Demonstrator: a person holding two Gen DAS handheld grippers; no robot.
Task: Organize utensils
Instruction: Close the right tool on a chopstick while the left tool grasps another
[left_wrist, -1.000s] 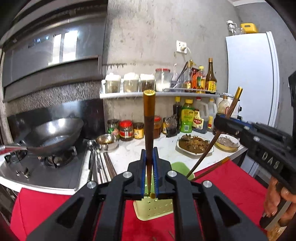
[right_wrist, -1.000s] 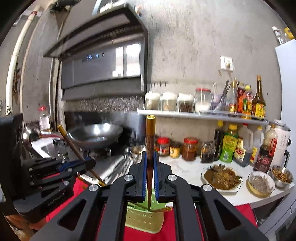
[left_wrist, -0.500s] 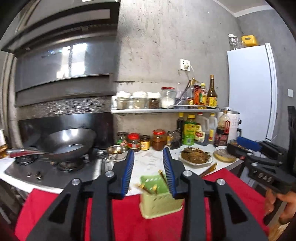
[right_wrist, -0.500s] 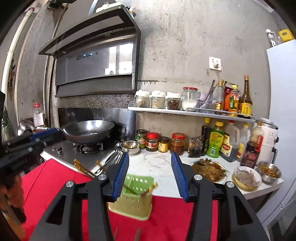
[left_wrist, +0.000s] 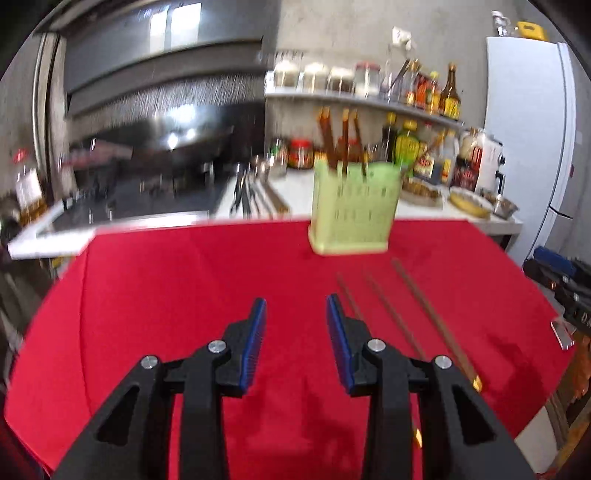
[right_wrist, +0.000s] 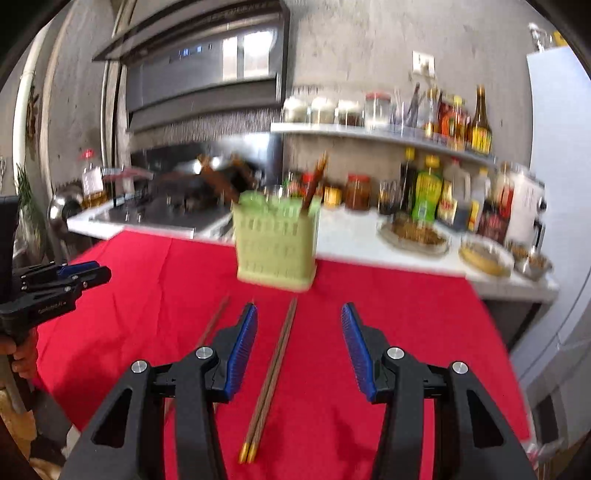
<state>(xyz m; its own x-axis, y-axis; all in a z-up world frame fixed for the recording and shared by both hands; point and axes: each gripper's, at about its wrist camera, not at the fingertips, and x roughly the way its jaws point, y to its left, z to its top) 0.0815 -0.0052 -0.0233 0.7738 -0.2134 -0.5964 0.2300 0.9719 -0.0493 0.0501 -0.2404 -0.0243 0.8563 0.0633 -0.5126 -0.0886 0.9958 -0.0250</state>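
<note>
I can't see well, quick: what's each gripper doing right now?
Left gripper: open, holding nothing.
Right gripper: open, holding nothing, chopsticks lying between its fingers.

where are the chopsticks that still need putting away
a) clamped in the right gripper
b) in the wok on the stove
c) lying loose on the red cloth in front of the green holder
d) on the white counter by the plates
c: loose chopsticks lie flat on the red cloth before the green holder, and both the right gripper and left gripper are open and empty.
</note>
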